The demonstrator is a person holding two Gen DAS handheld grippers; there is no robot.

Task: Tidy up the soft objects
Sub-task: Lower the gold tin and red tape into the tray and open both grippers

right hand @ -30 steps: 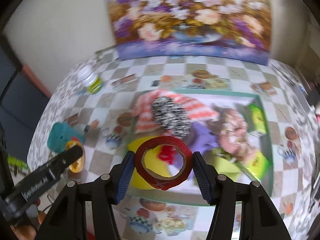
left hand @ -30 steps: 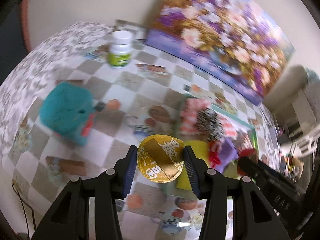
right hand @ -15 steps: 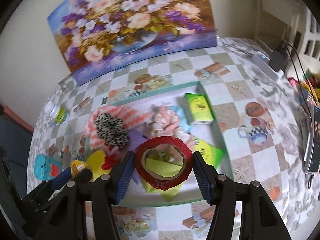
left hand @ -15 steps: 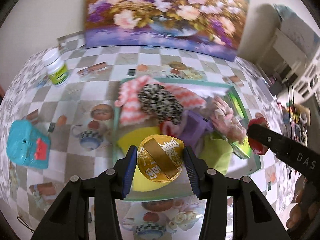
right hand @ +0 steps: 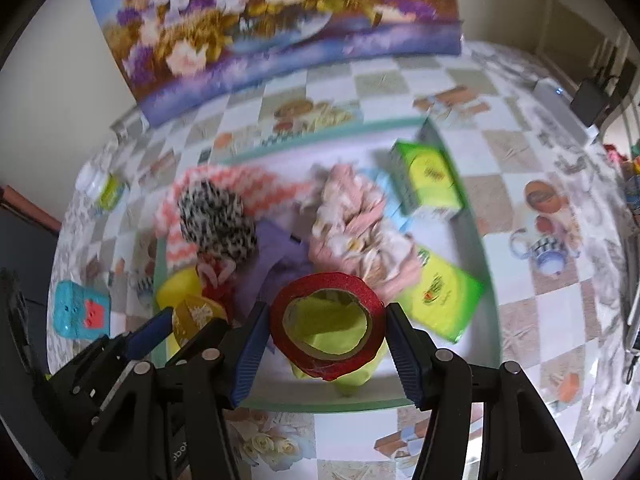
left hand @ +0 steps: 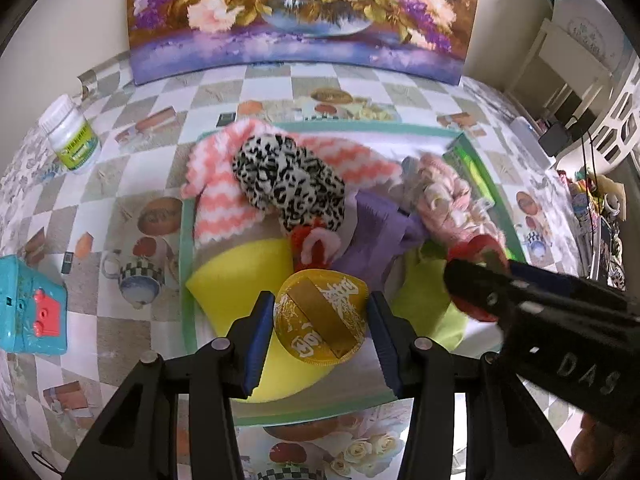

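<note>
Left gripper (left hand: 320,326): jaws partly closed, pads pressing both edges of a gold disc (left hand: 320,318) with a ribbon band across its face. It hangs over the near end of the tray (left hand: 185,240), above the yellow sponge (left hand: 240,276).
Right gripper (right hand: 326,338): jaws set wider, clamped on a red tape roll (right hand: 327,332) by its outer rim, above the lime cloth (right hand: 352,380) at the tray's near edge.
Tray contents: striped pink cloth (left hand: 218,184), spotted black-and-white cloth (left hand: 288,176), purple cloth (left hand: 376,236), pale pink bundle (left hand: 444,196), green boxes (right hand: 430,178) on the right side. Already crowded.
Outside the tray: teal toy (left hand: 28,308) and white bottle (left hand: 72,140) on the checked tablecloth (left hand: 120,184).
Risk, collision: the two grippers are close together over the same end of the tray; lowering both at once could knock one tool against the other and jolt a grip loose.
Risk, roll-off: the tape roll is held only by its curved rim. Released on the heaped cloths, it could tip, roll and leave the tray.
Risk, slip: the disc looks glossy and is pinched by thin edges; a slight twist could let it swing or drop early.
Risk, sorting: the tape roll looks stiff, not soft; whether it belongs here is doubtful.
</note>
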